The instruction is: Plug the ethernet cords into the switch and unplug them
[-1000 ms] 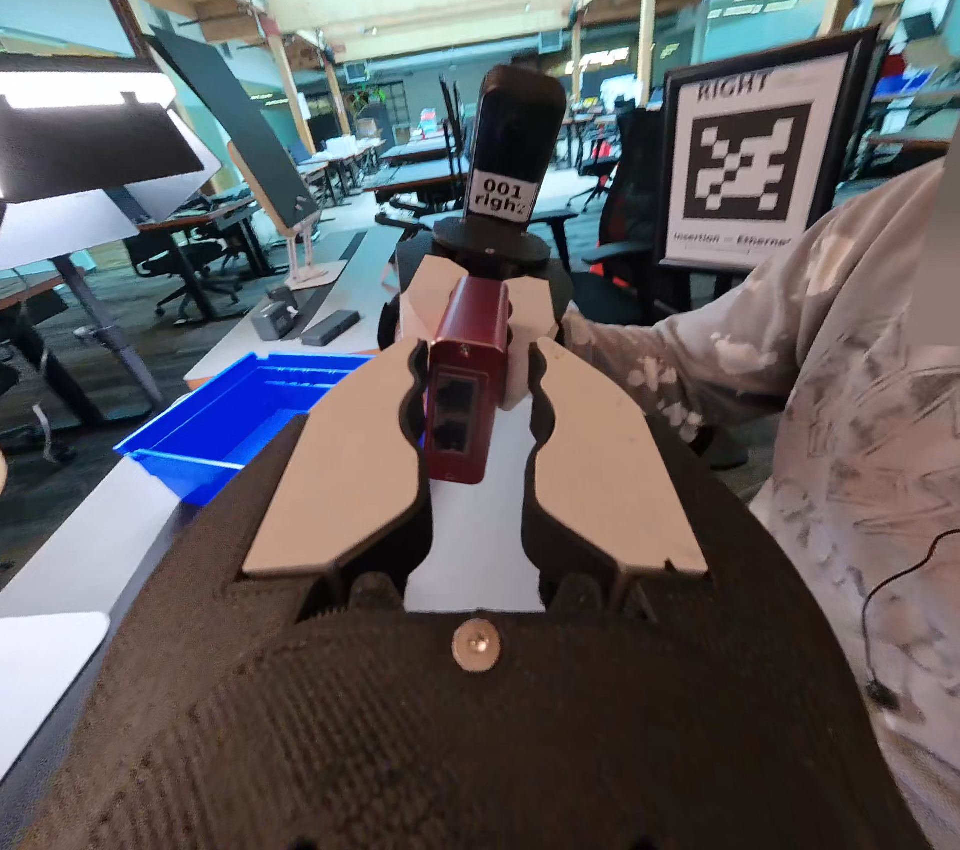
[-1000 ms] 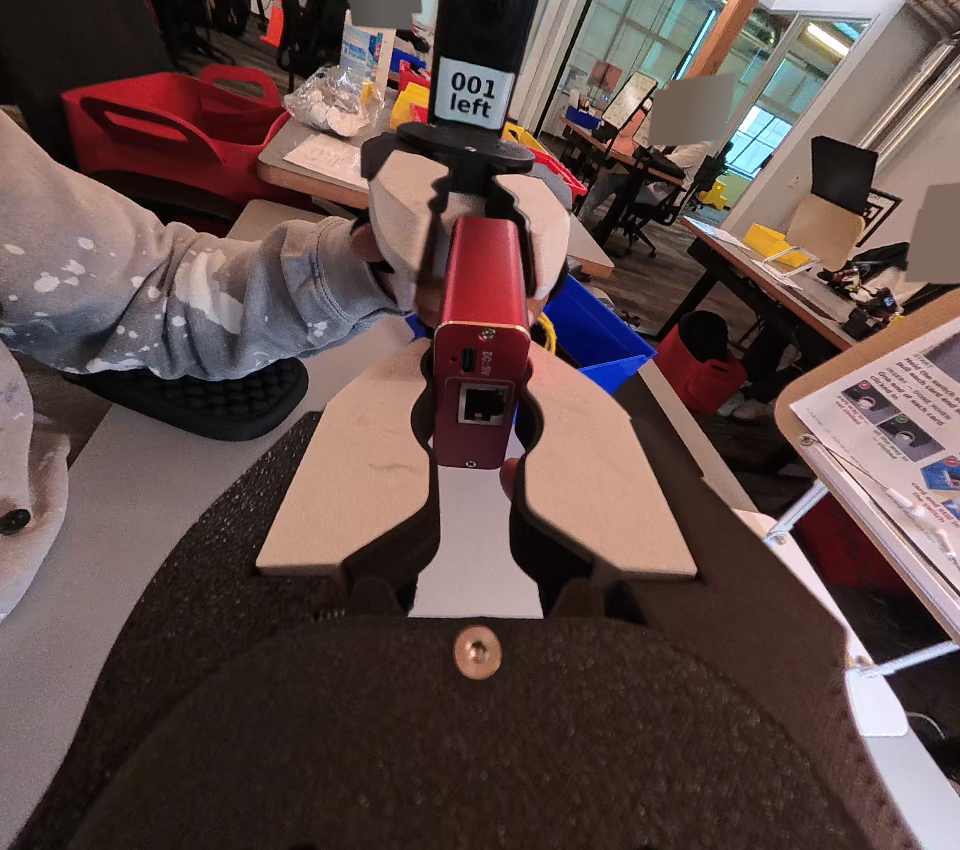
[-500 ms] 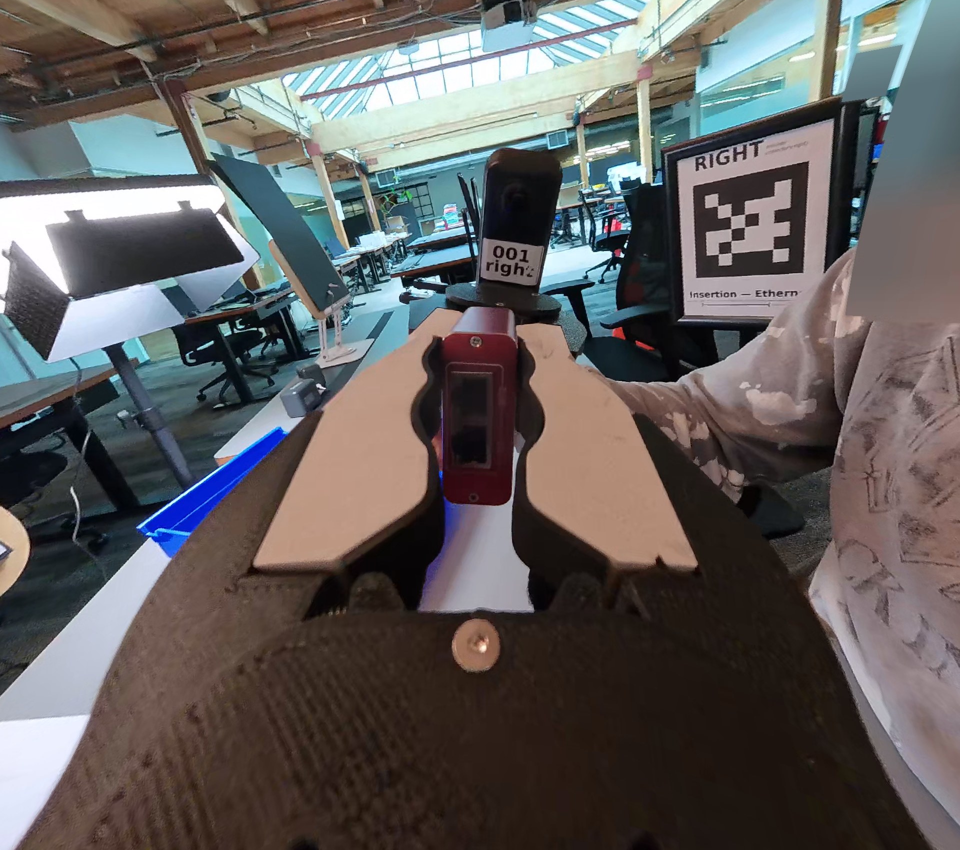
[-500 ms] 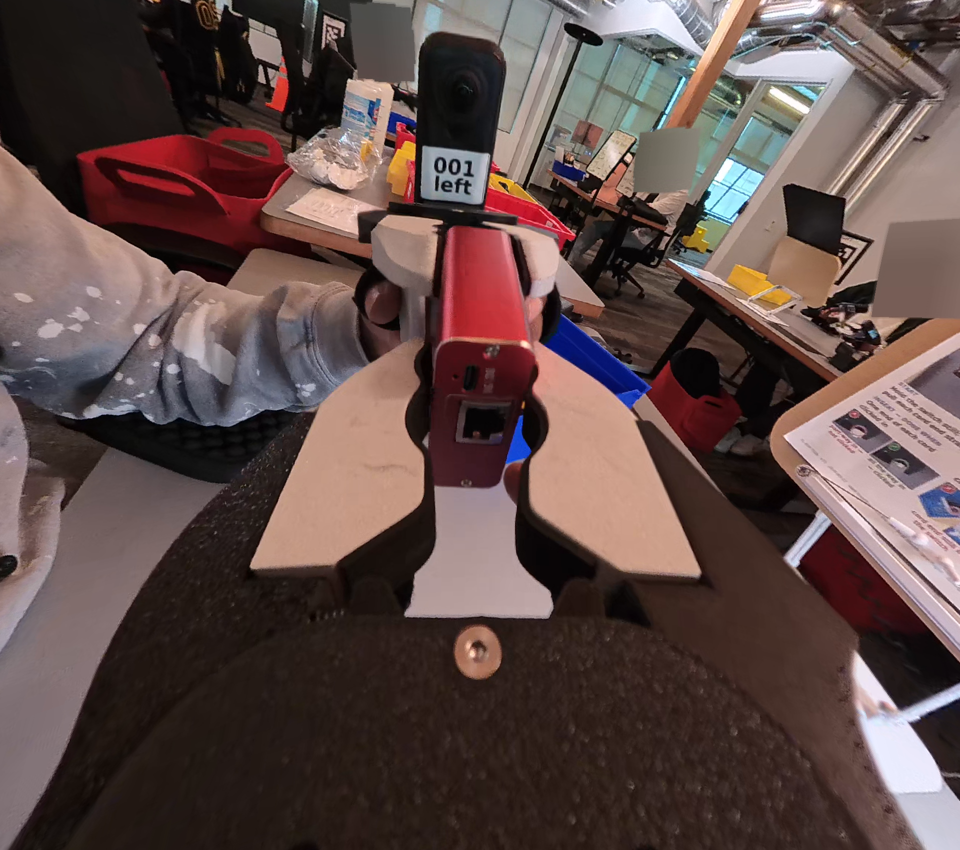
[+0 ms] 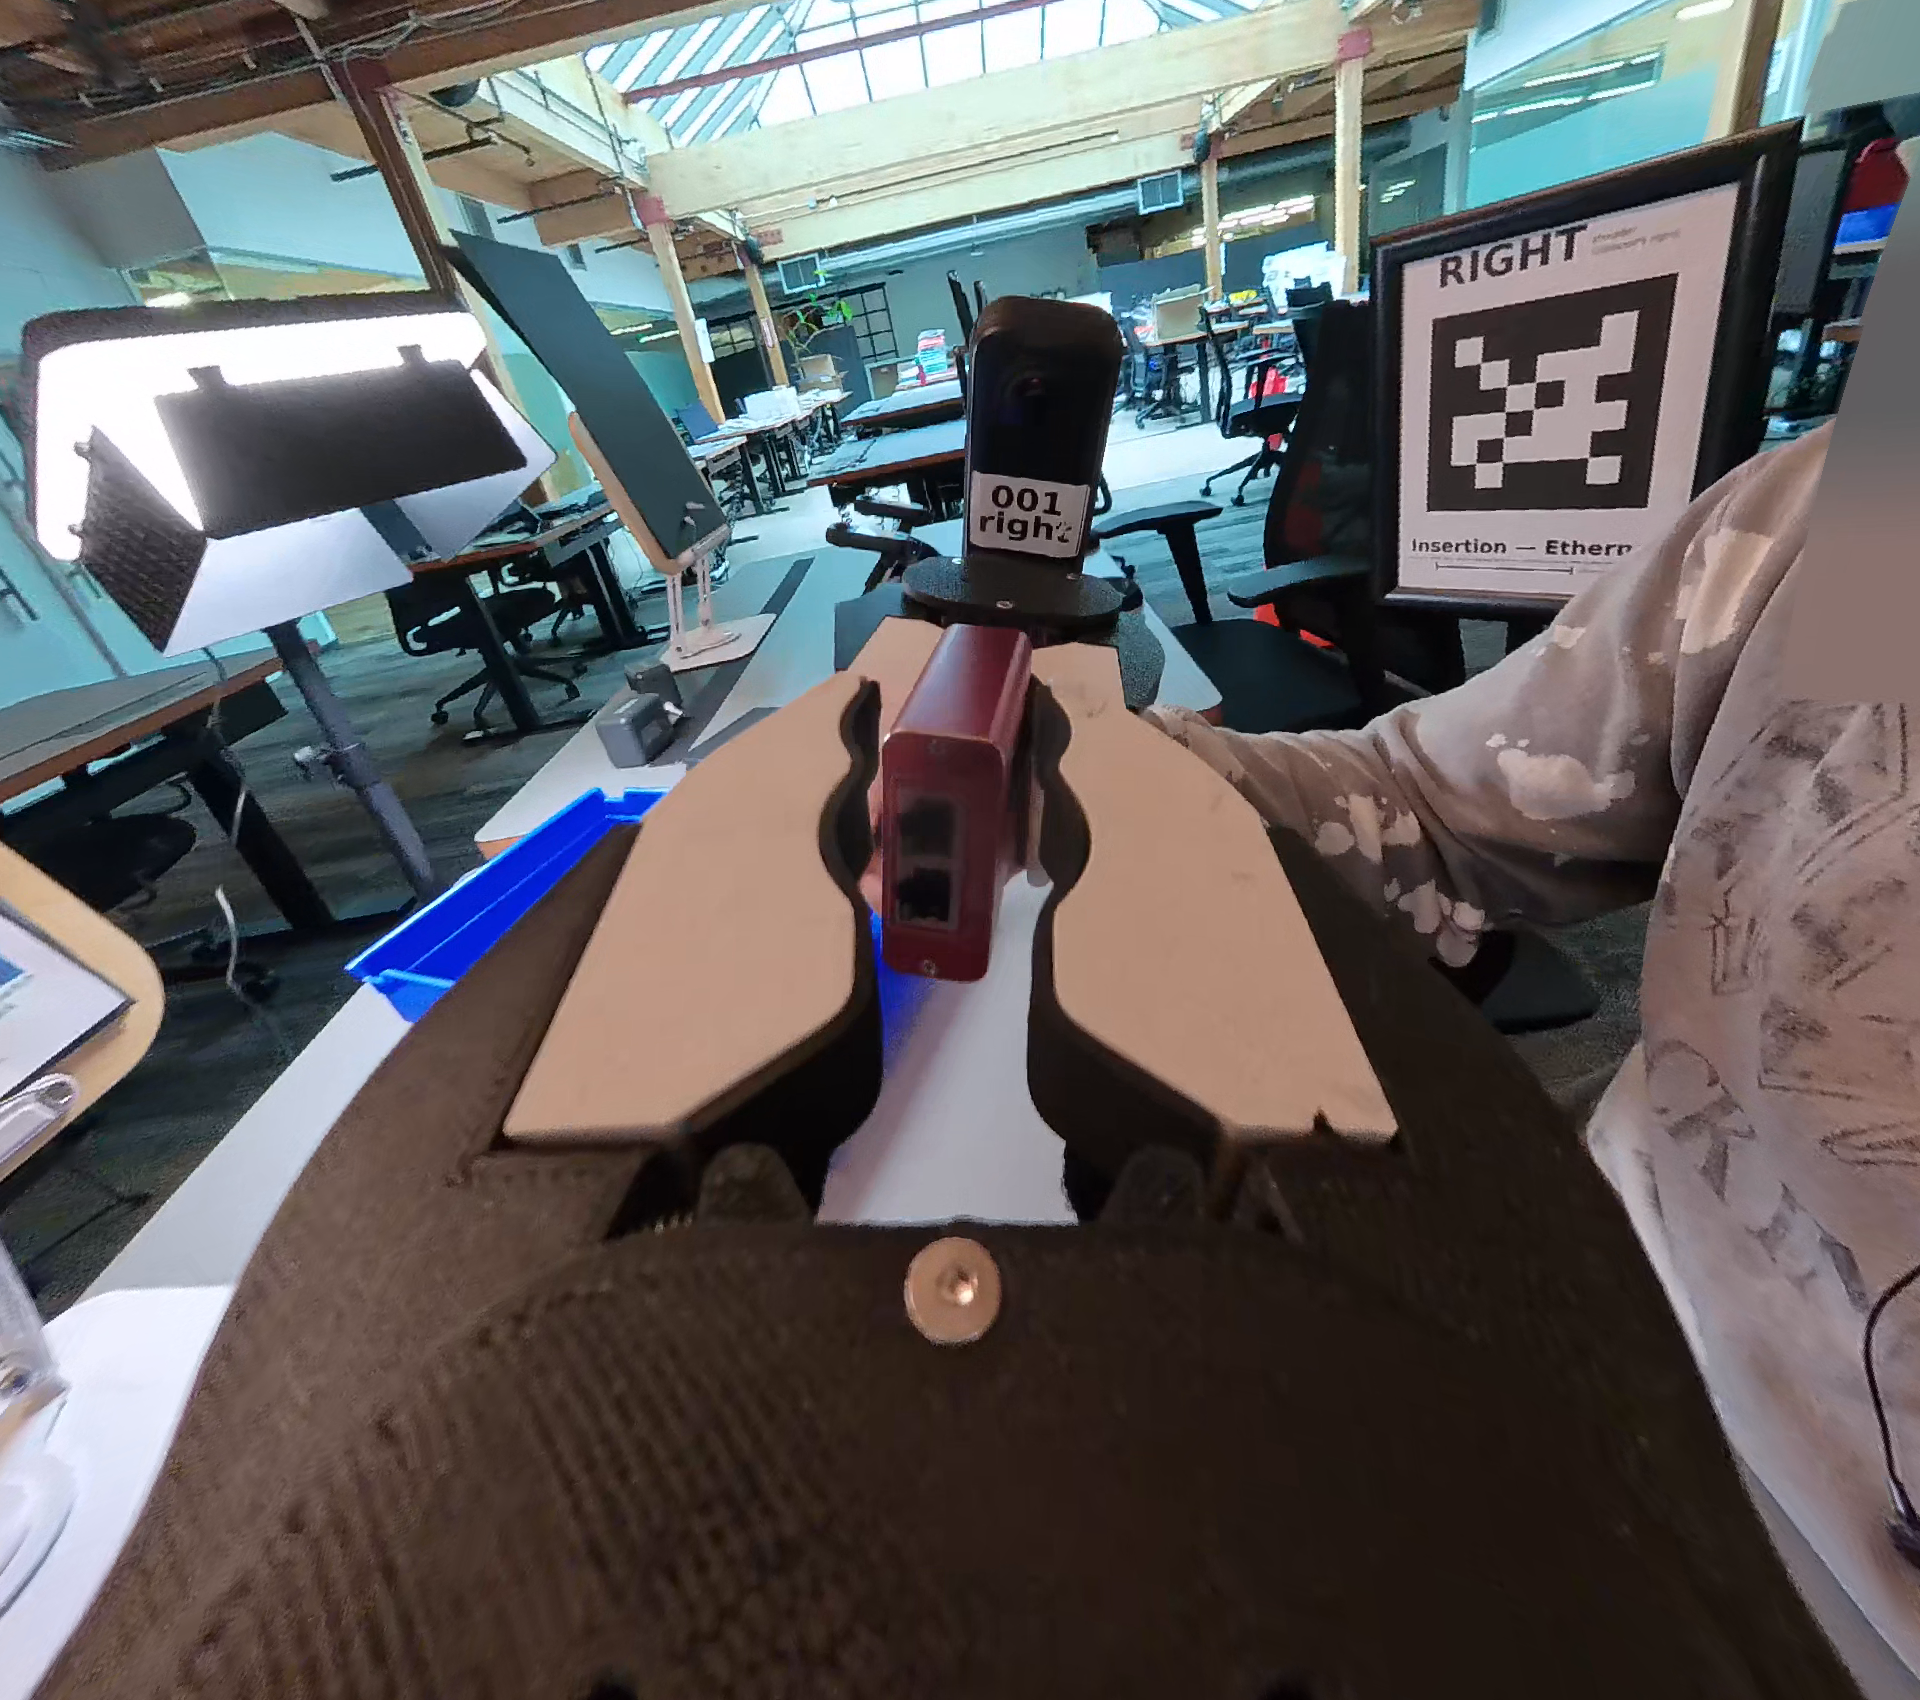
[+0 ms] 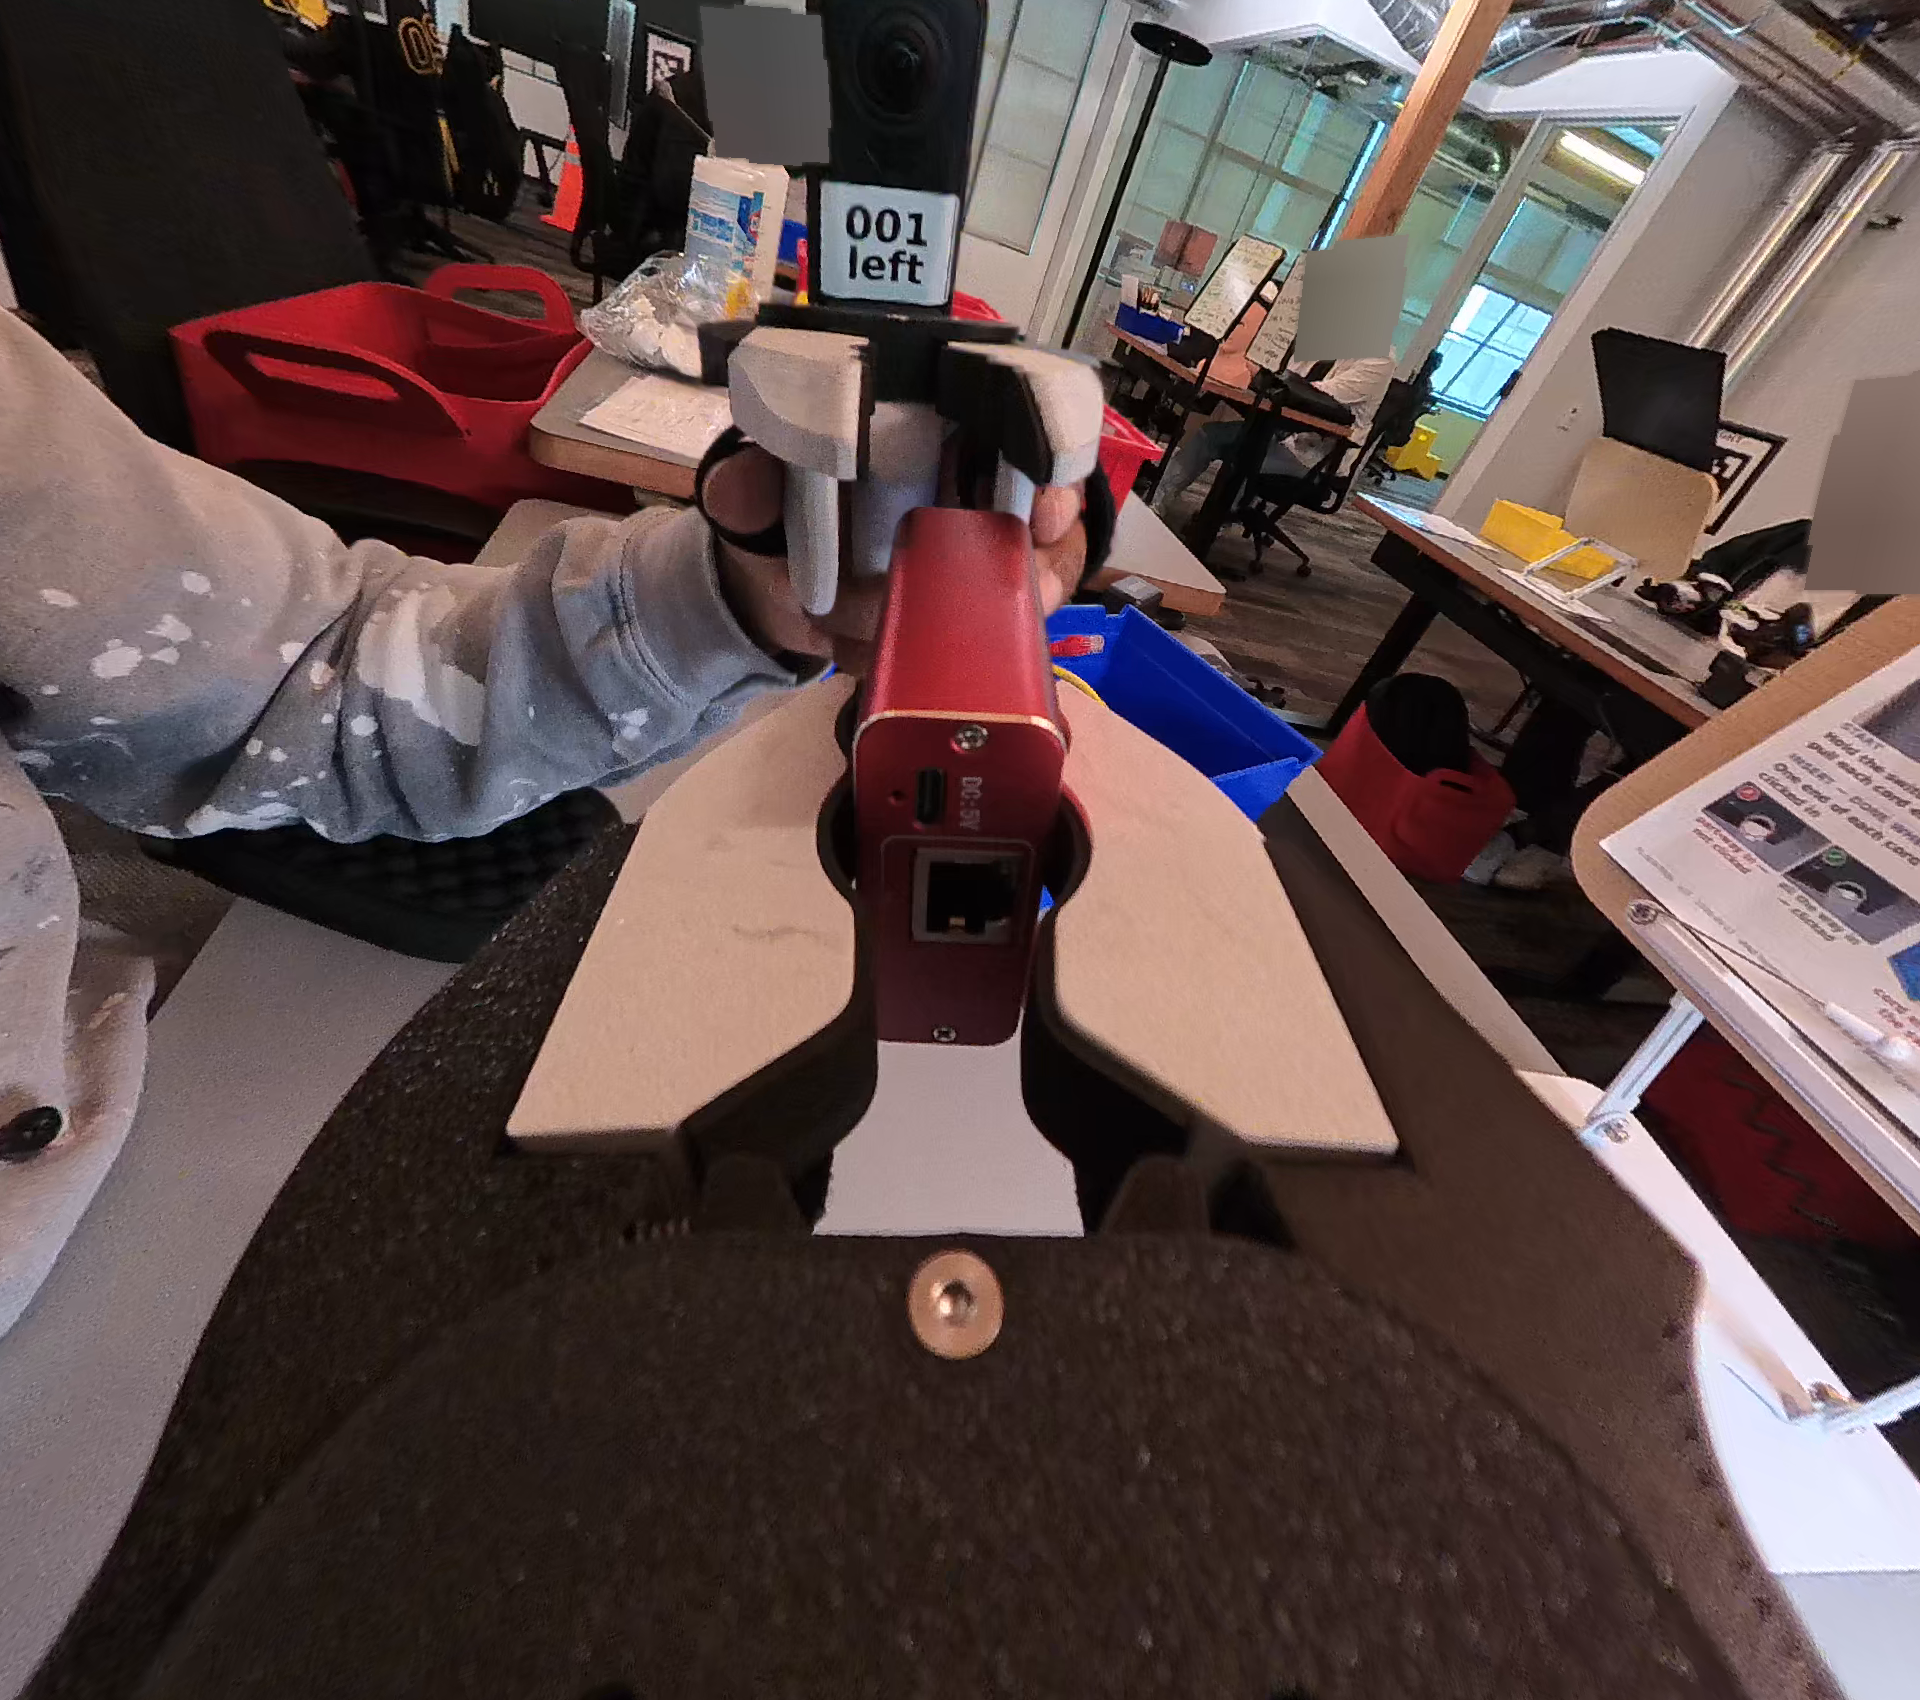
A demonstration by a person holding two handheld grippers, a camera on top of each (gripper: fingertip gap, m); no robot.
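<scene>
Item: red switch [image 6: 961, 829], held clear of the table between both facing tools, left gripper [image 5: 951, 803] and right gripper [image 6: 956, 861] each clamped on one end; risk: no cord near its ports, and uneven squeeze could twist it loose toward the blue bin [image 6: 1174, 694] behind it.

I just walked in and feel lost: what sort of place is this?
Probably an open-plan office or workshop in a converted industrial building: rows of desks with office chairs, exposed wooden ceiling beams under skylights, and a studio light panel beside the work table.
</scene>
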